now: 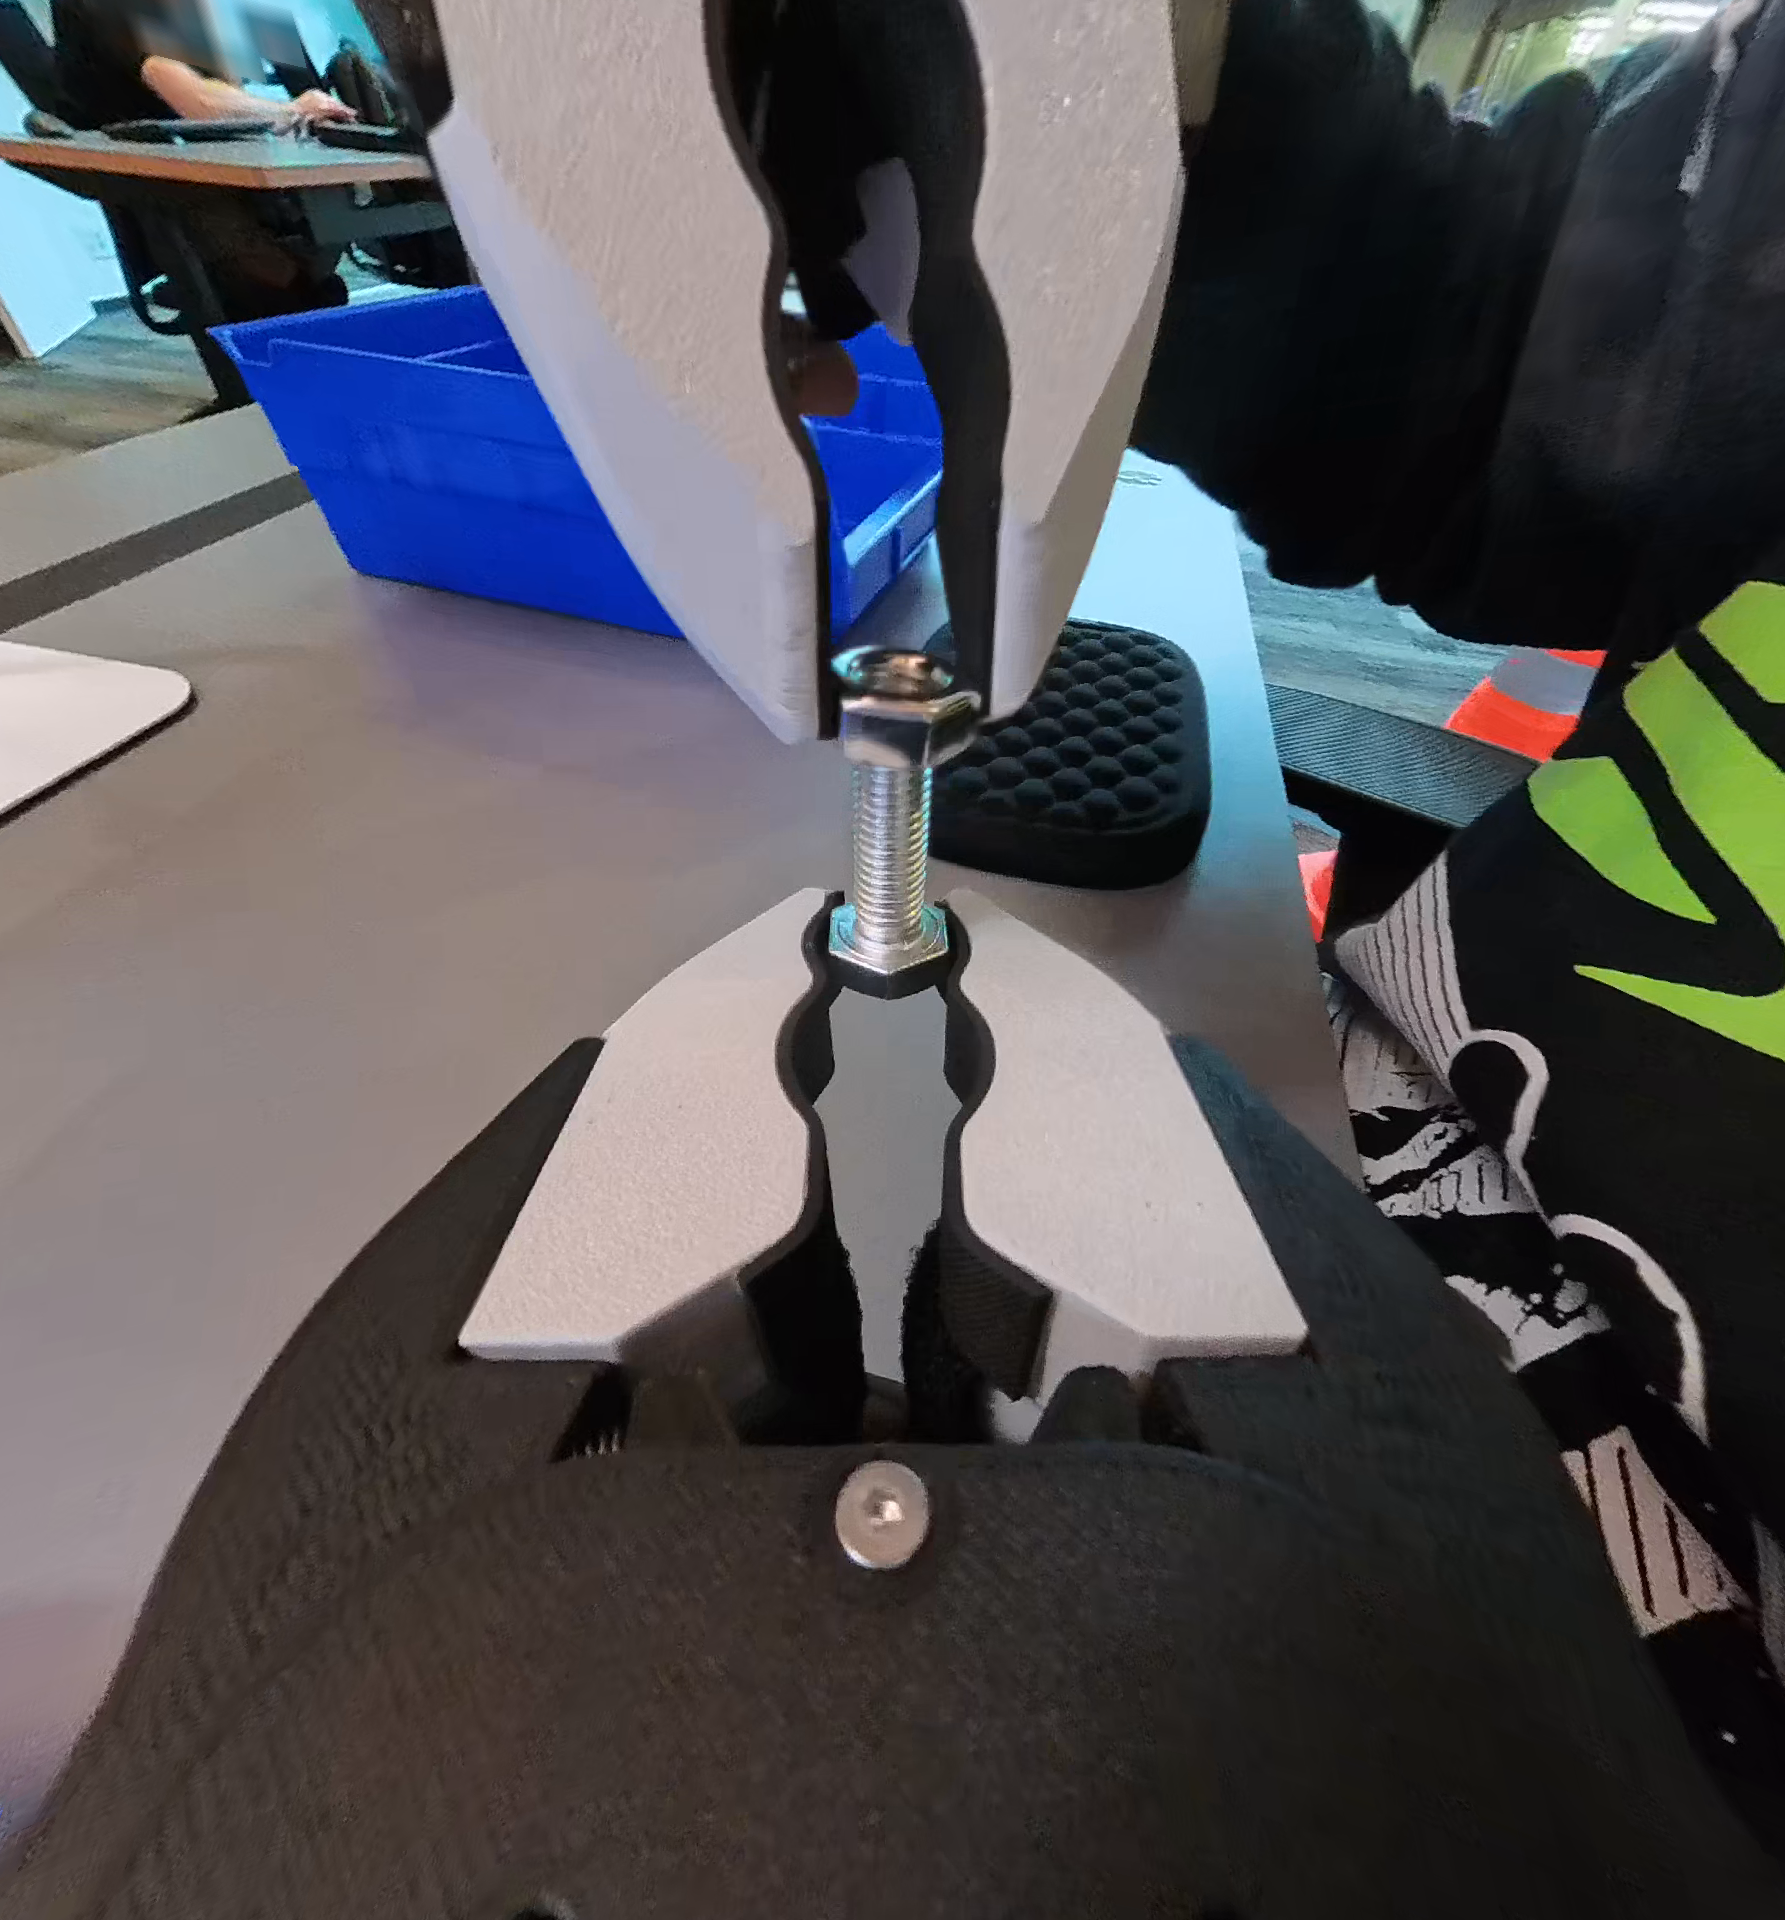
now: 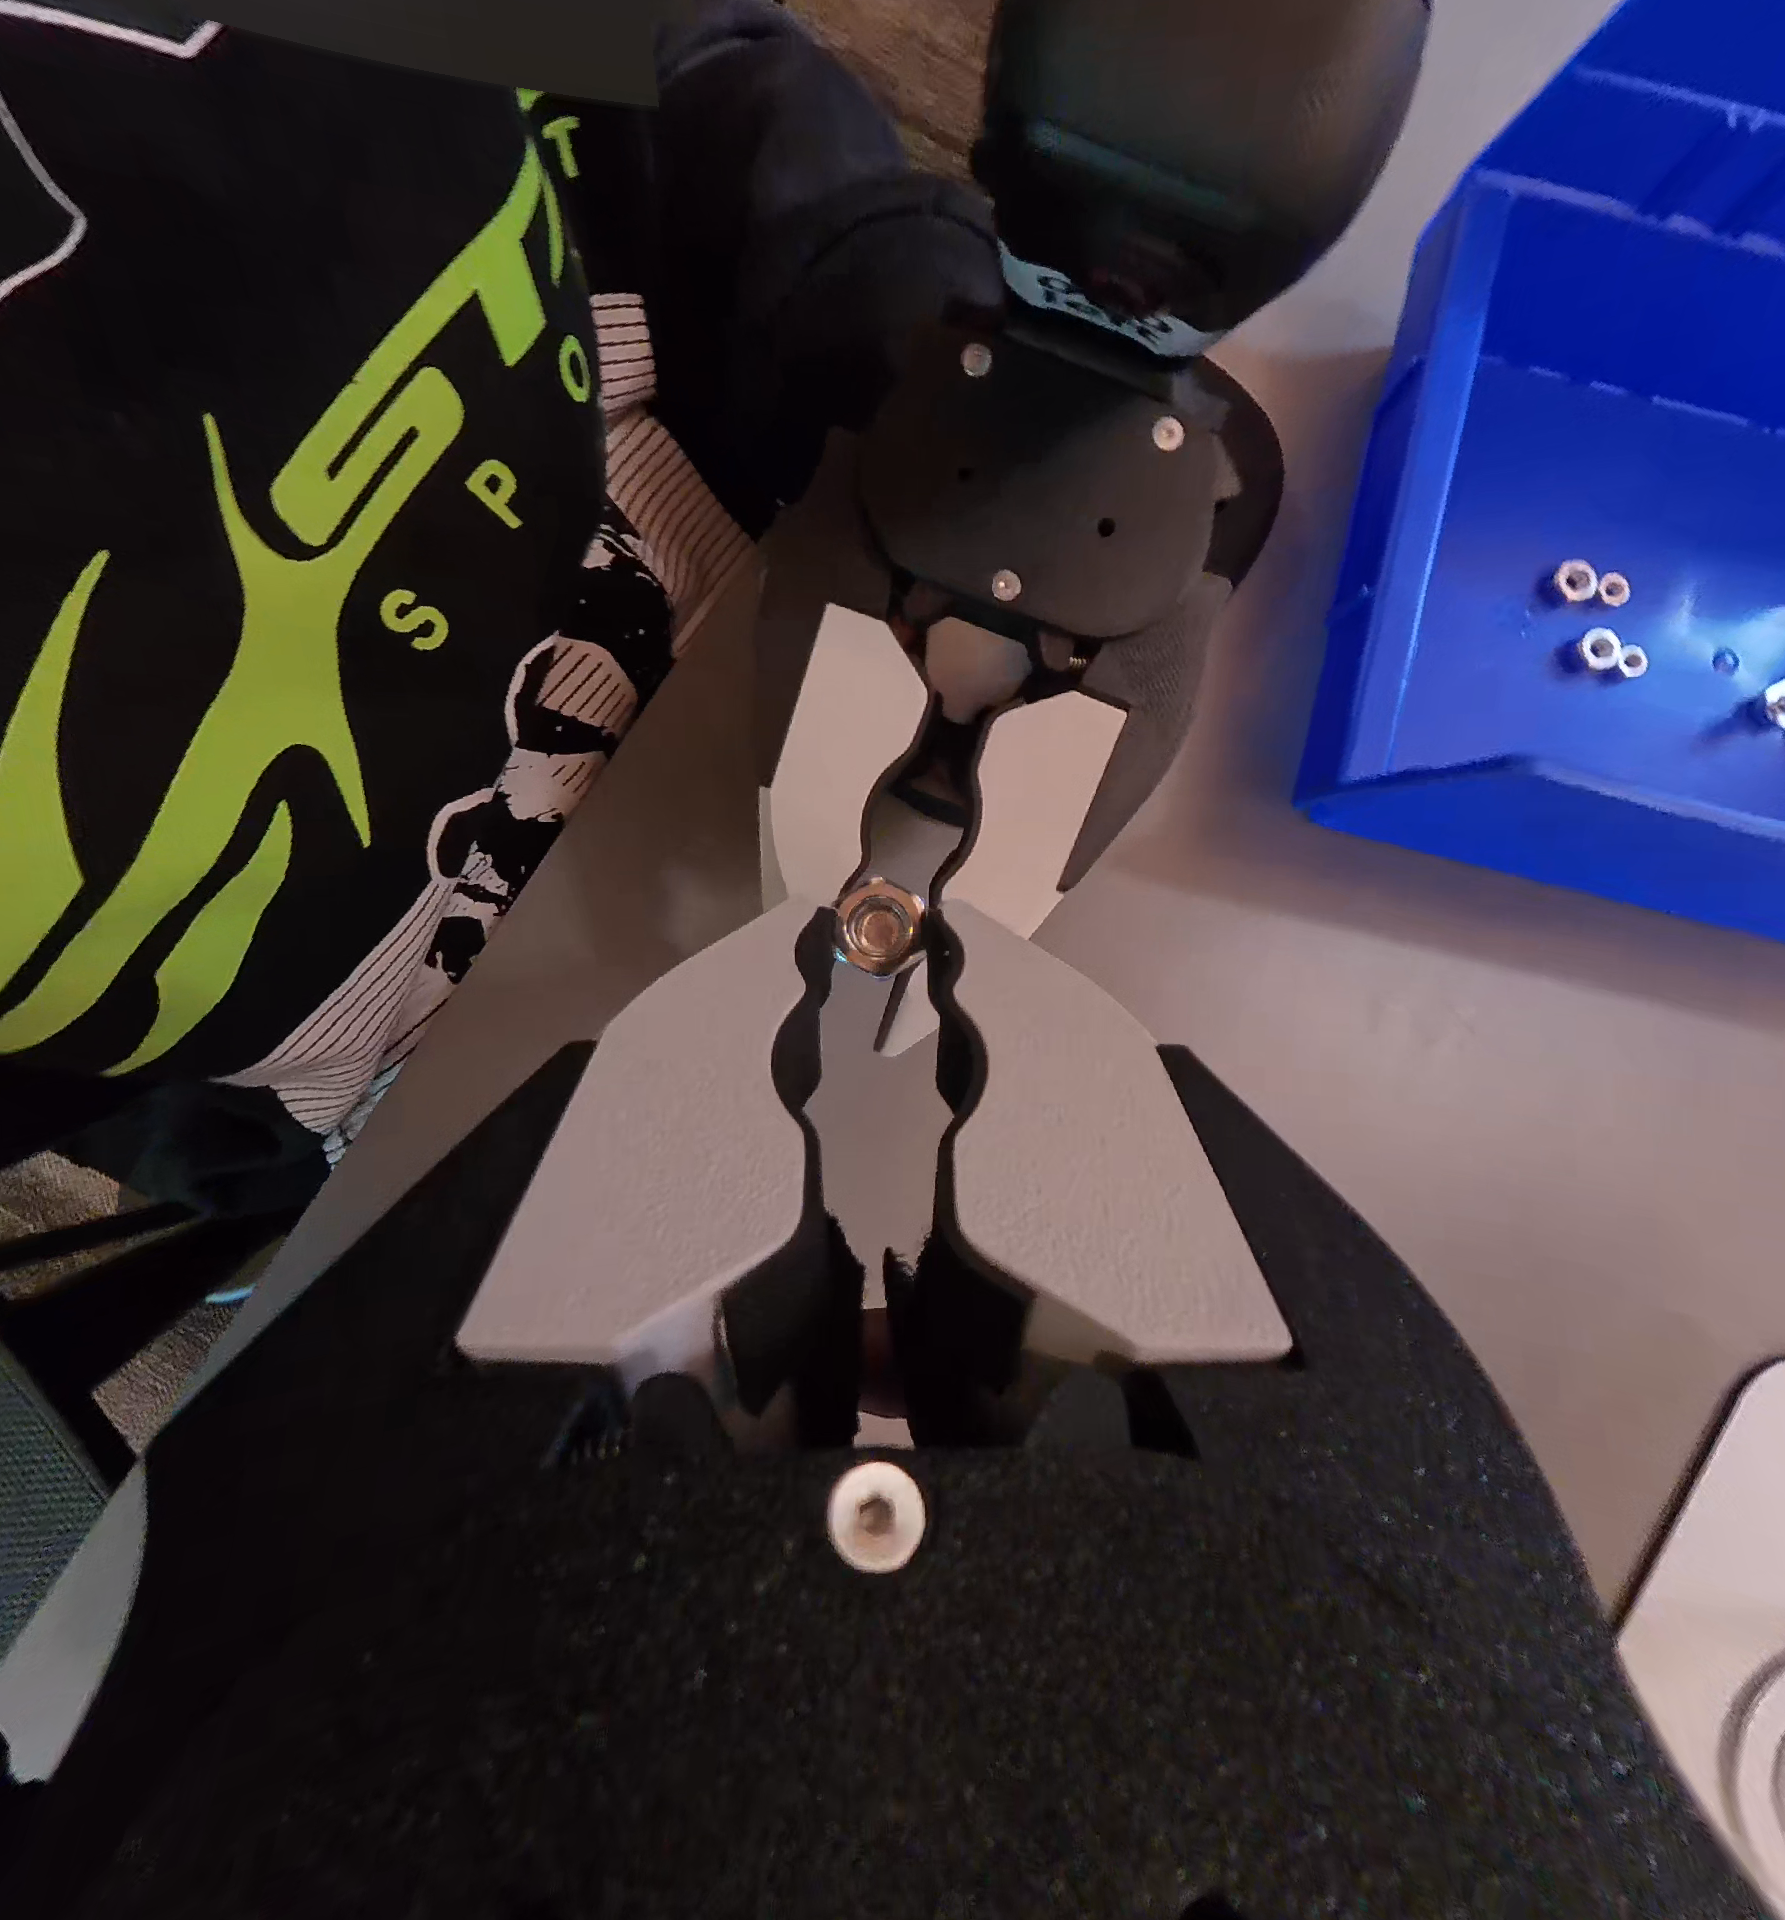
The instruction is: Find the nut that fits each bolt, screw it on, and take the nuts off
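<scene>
A grey table (image 1: pixel 368 790) carries a white pad (image 1: pixel 26 717) at far left and a blue bin (image 1: pixel 420 457) behind. Above the table, the left gripper (image 1: pixel 888 951) is clenched on the hex head of a bolt (image 1: pixel 888 842) that stands upright. The right gripper (image 1: pixel 903 707) reaches down from above, its jaws clamped on a nut (image 1: pixel 907 725) at the bolt's top end. Right of them lies a black dimpled cushion (image 1: pixel 1075 758). In the right wrist view, loose nuts (image 2: pixel 1594 623) lie in the bin's near compartment.
</scene>
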Available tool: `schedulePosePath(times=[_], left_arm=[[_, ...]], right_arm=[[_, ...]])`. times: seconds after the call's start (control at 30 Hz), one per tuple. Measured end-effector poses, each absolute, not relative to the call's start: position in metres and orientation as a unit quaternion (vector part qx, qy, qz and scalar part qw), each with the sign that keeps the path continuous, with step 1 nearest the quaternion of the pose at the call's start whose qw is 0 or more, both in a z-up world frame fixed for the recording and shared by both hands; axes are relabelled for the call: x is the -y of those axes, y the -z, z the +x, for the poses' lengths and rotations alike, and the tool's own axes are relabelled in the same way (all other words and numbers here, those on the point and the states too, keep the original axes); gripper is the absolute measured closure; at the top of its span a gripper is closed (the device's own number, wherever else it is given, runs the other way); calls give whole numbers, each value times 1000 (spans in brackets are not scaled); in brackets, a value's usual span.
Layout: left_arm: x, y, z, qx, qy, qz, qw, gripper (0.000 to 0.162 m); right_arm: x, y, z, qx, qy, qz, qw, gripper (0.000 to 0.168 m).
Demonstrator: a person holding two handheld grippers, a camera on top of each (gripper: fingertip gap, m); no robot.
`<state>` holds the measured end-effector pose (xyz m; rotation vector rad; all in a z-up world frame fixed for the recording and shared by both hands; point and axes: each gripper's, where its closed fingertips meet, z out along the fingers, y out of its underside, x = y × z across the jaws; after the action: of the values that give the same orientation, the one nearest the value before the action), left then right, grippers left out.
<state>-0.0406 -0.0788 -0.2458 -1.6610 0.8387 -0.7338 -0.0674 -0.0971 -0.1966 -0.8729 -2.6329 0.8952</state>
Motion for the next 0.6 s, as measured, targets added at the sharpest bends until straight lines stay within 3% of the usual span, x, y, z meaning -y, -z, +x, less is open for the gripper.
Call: schedulePosePath(times=[0.6], left_arm=[[73, 241, -48, -321, 307, -703, 555, 145]], right_arm=[[90, 193, -77, 840, -301, -422, 160, 151]])
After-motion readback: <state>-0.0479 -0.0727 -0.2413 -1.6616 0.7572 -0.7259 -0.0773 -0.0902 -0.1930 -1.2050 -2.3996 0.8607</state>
